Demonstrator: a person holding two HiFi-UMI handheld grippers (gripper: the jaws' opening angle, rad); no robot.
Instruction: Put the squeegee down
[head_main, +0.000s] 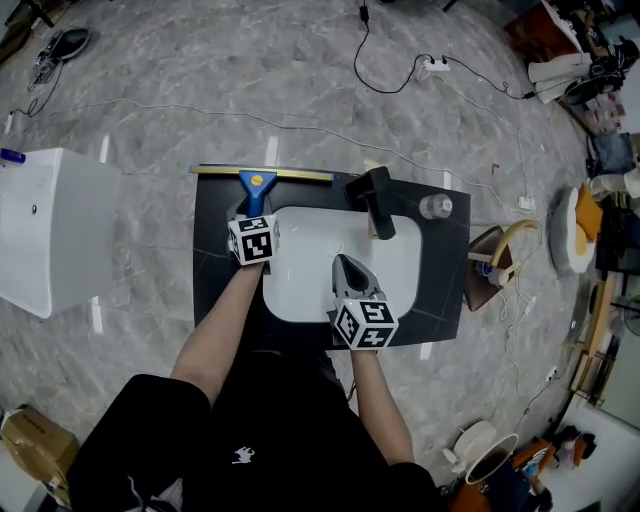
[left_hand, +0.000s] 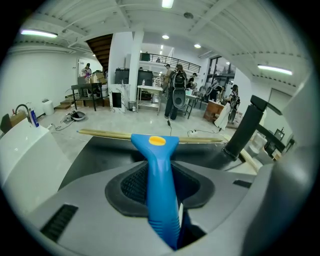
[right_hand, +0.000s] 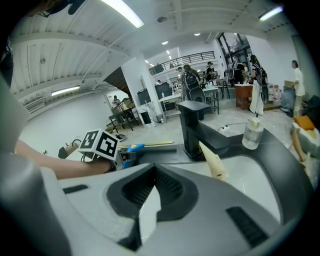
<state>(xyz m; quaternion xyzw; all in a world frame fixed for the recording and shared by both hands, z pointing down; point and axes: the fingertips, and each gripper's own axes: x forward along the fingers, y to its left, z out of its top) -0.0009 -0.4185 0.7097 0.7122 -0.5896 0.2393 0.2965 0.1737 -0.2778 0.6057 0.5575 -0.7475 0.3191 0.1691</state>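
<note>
The squeegee (head_main: 258, 180) has a blue handle (left_hand: 159, 175) with a yellow dot and a long yellow blade (left_hand: 105, 133). Its blade runs along the back edge of the black countertop (head_main: 215, 270); I cannot tell whether it touches. My left gripper (head_main: 254, 211) is shut on the blue handle, which stands out forward between the jaws (left_hand: 161, 197). My right gripper (head_main: 347, 268) hovers over the white sink (head_main: 405, 265), to the right of the left one. Its jaws are shut with nothing between them (right_hand: 154, 175).
A black faucet (head_main: 375, 200) stands at the sink's back rim, right of the squeegee, with a clear soap bottle (head_main: 436, 207) beyond it. A white cabinet (head_main: 50, 225) stands on the floor to the left. Cables and clutter lie on the floor around.
</note>
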